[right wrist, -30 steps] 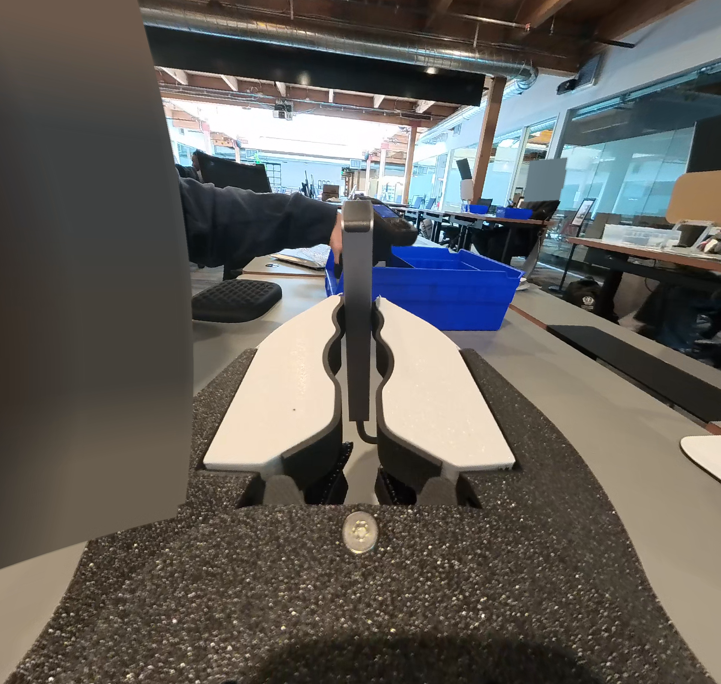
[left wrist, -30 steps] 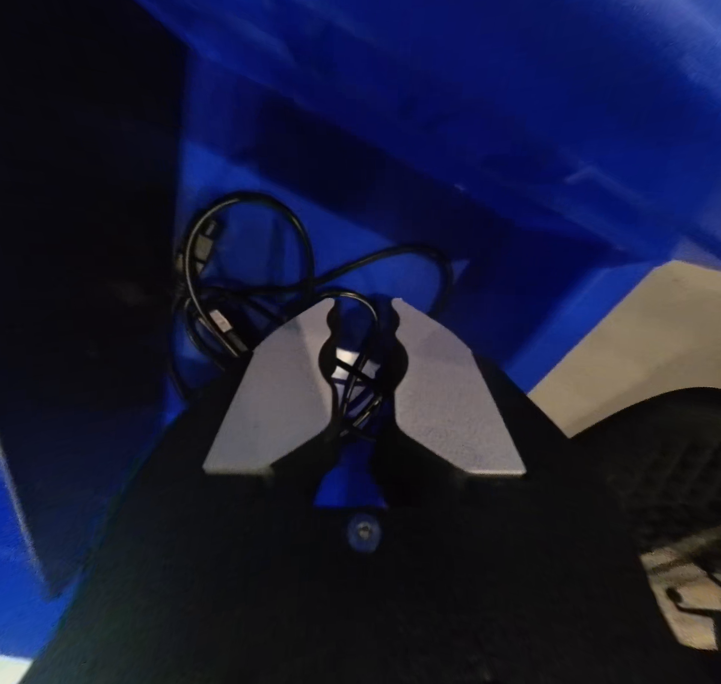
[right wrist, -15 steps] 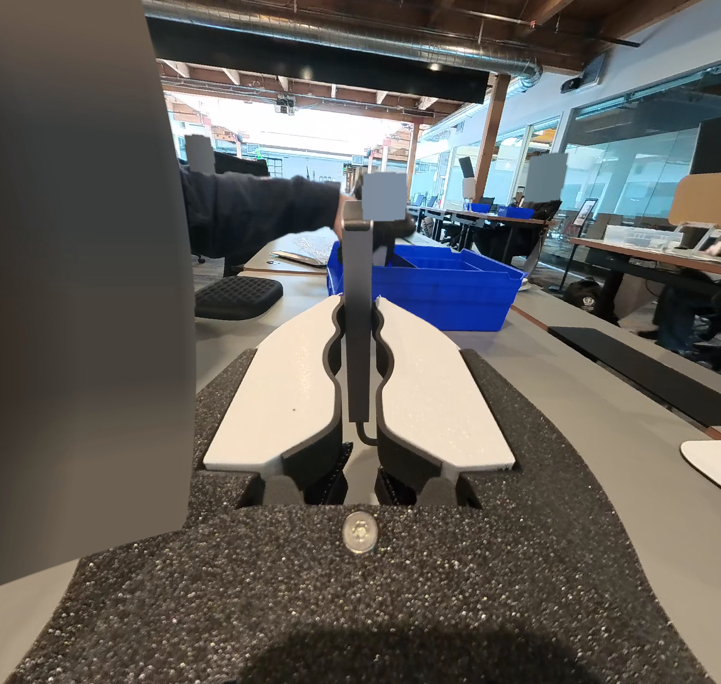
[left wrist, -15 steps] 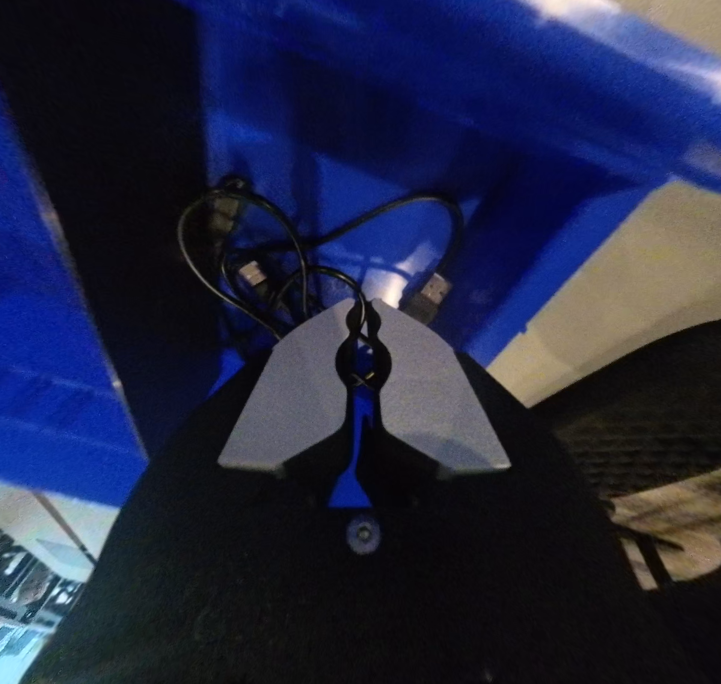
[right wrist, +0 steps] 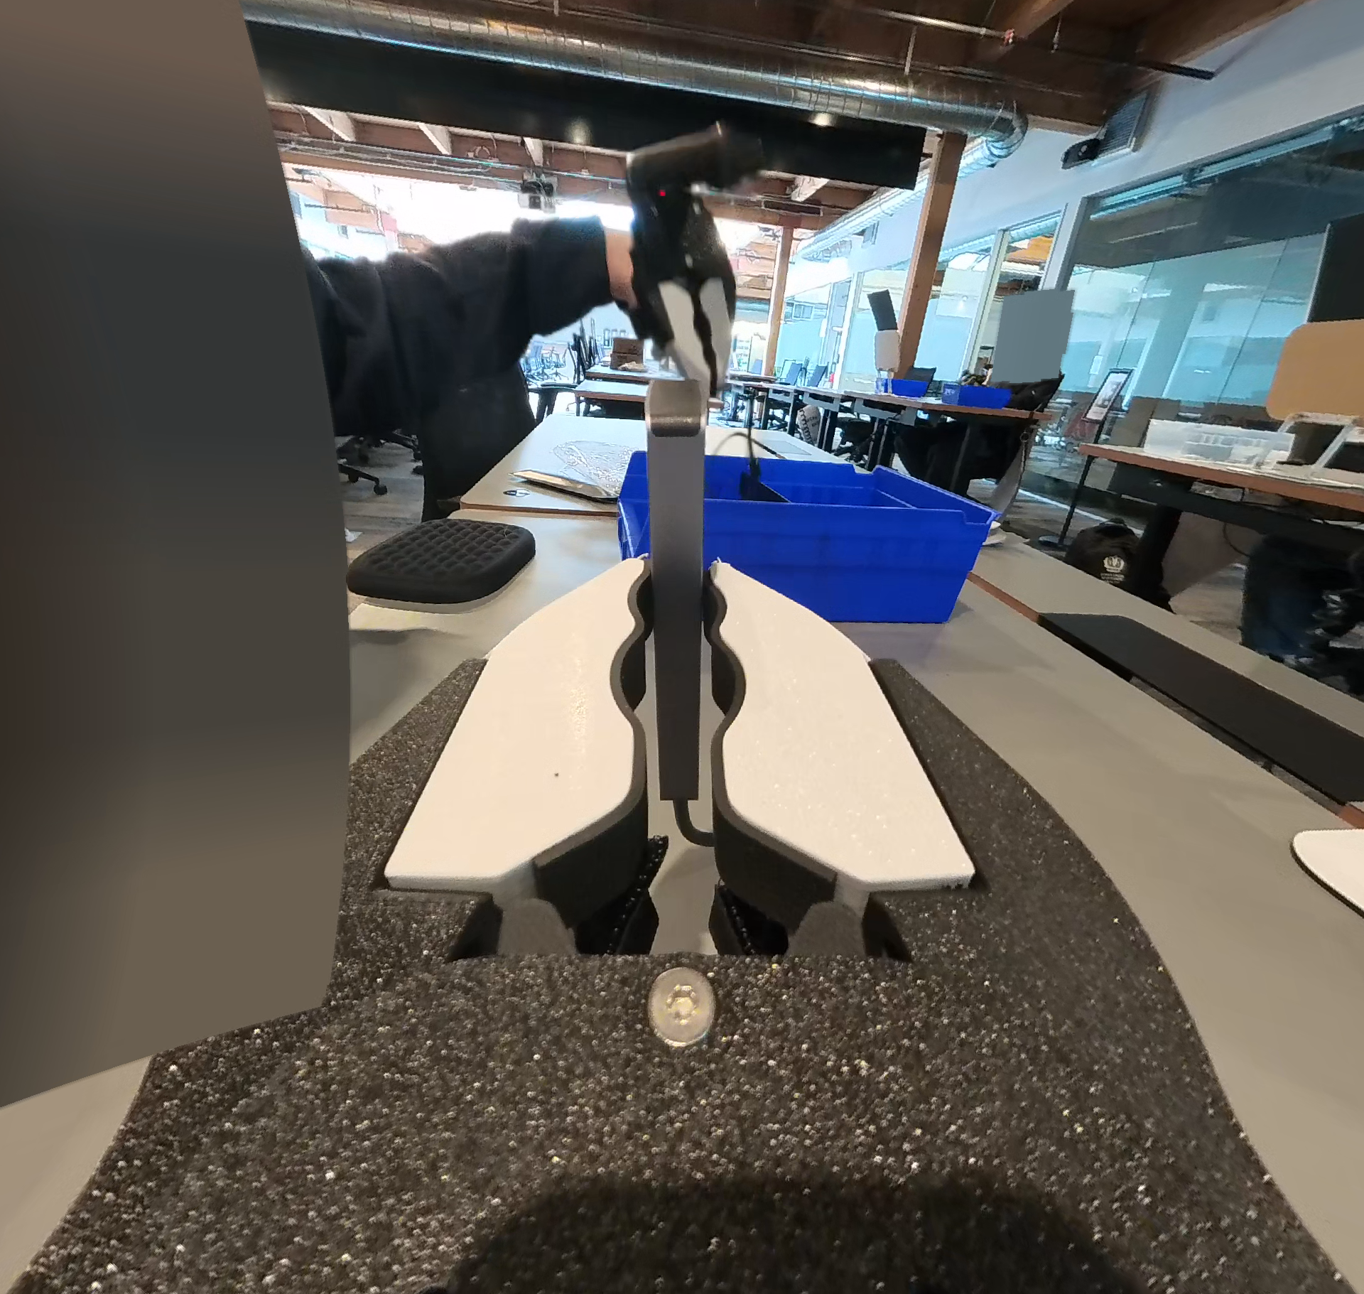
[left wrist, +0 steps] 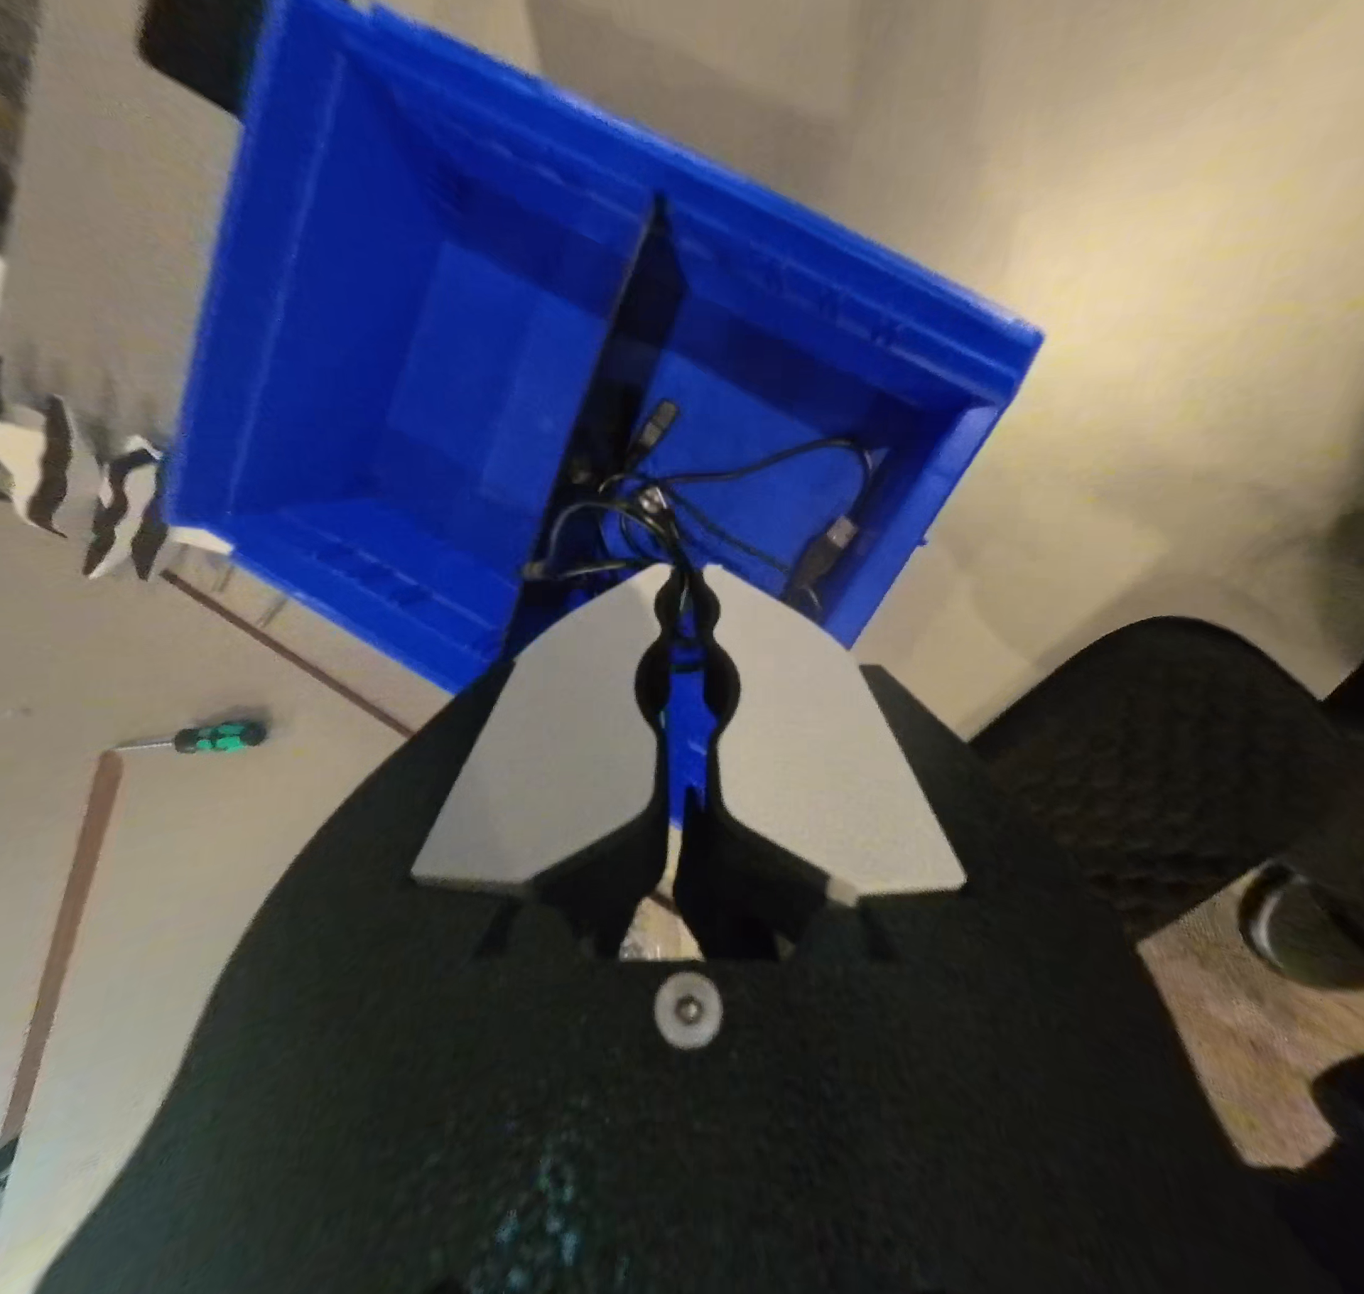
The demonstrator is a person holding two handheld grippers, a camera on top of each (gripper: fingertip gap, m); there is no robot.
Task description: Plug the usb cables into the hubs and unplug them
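Observation:
My left gripper [left wrist: 685, 573] is shut on a thin black USB cable [left wrist: 745, 477] and holds it above the blue bin [left wrist: 354, 343]. The rest of the tangled cable hangs down into the bin's right compartment, with a USB plug [left wrist: 838, 539] by the right wall. My right gripper [right wrist: 677, 564] is shut on a flat grey USB hub [right wrist: 673, 491] and holds it upright over the table; the hub's short lead curls out at its base. The left gripper [right wrist: 690, 313] also shows in the right wrist view, raised above the bin [right wrist: 797, 550], with the cable [right wrist: 749, 446] dangling from it.
A black divider [left wrist: 642, 313] splits the bin. A green-handled screwdriver [left wrist: 214, 736] lies on the table left of it. A black padded wrist rest [right wrist: 443, 557] sits left of the bin. A black strip [right wrist: 1218, 697] and a white disc edge [right wrist: 1328, 860] lie at the right.
My left gripper closed on the black cable inside the bin and rose well above it, pulling the cable up. My right gripper and the hub stayed still.

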